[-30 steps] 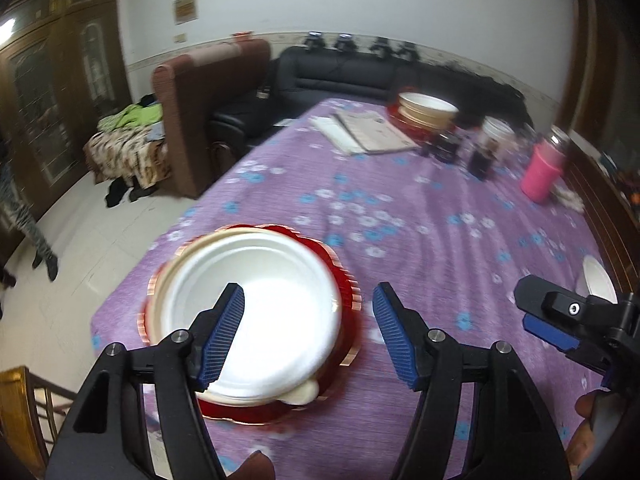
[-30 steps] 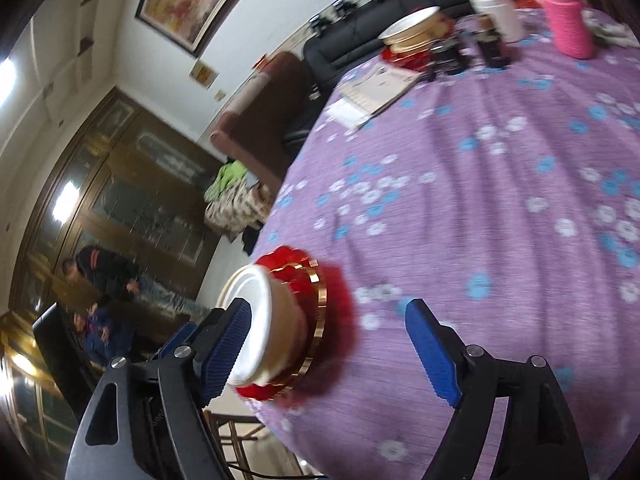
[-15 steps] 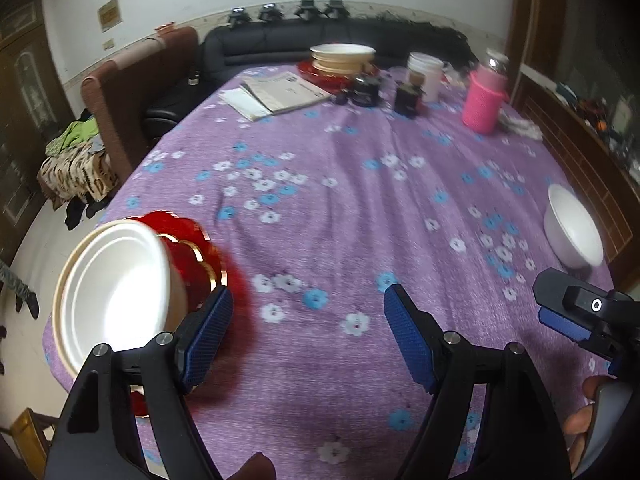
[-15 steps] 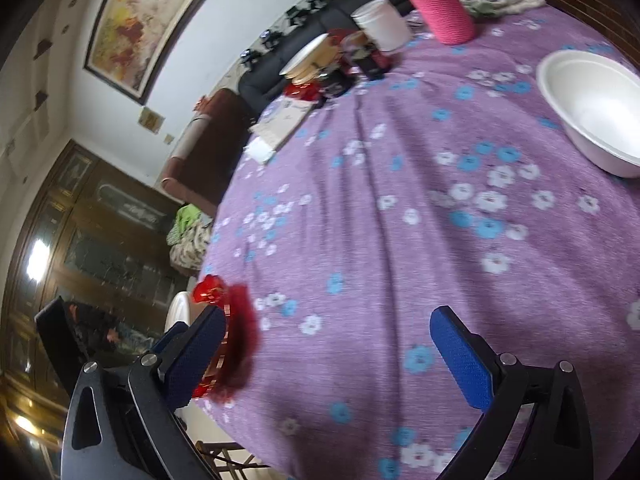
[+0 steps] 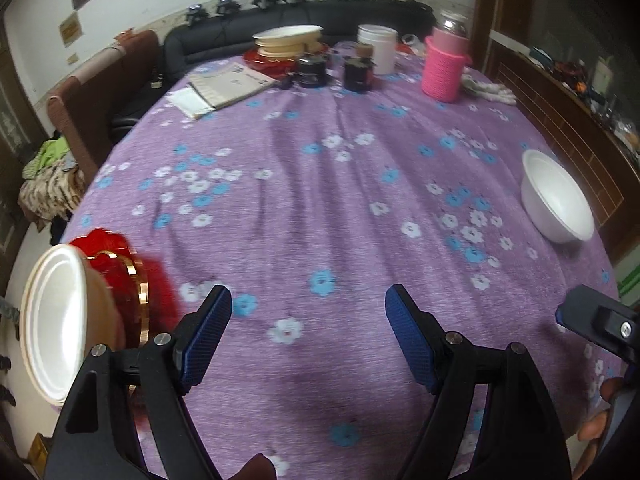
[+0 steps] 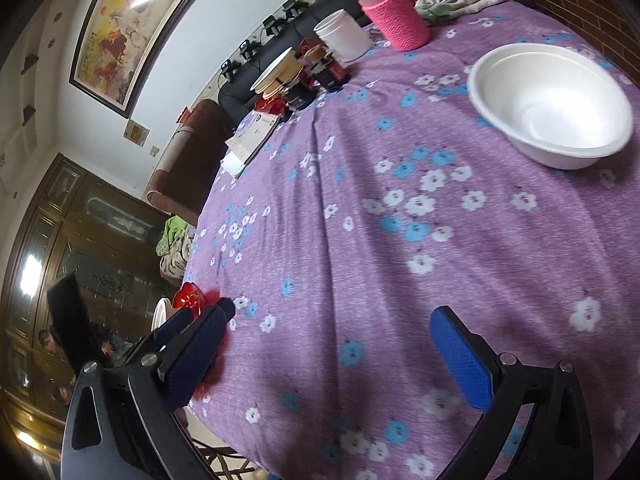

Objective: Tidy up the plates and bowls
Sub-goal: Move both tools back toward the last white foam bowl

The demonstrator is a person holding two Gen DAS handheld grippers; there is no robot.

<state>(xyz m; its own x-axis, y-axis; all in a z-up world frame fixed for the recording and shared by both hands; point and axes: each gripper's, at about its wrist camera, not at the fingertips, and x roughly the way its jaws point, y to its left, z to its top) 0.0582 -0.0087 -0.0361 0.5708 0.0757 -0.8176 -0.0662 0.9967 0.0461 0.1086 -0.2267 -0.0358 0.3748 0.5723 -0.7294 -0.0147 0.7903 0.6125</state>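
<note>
A white bowl [image 5: 52, 320] sits on a red gold-rimmed plate [image 5: 120, 268] at the table's near left edge, left of my left gripper [image 5: 308, 332]. That gripper is open over bare purple cloth with nothing between its fingers. A second white bowl [image 5: 560, 204] stands alone at the right side of the table. In the right wrist view this bowl [image 6: 552, 104] lies ahead and to the right of my right gripper [image 6: 332, 356], which is wide open and holds nothing. The red plate [image 6: 188, 298] peeks out beside its left finger.
At the far end are stacked cream plates on a red plate [image 5: 288, 38], a white cup [image 5: 378, 48], a pink-sleeved jar [image 5: 444, 64], dark jars [image 5: 358, 72] and a booklet [image 5: 230, 84]. A sofa and a brown armchair stand behind. People [image 6: 52, 344] stand by the cabinet.
Both views swung right: the bowl on the red plate went from between my left fingers to the left edge, and the lone white bowl came into view. Both grippers' jaws widened.
</note>
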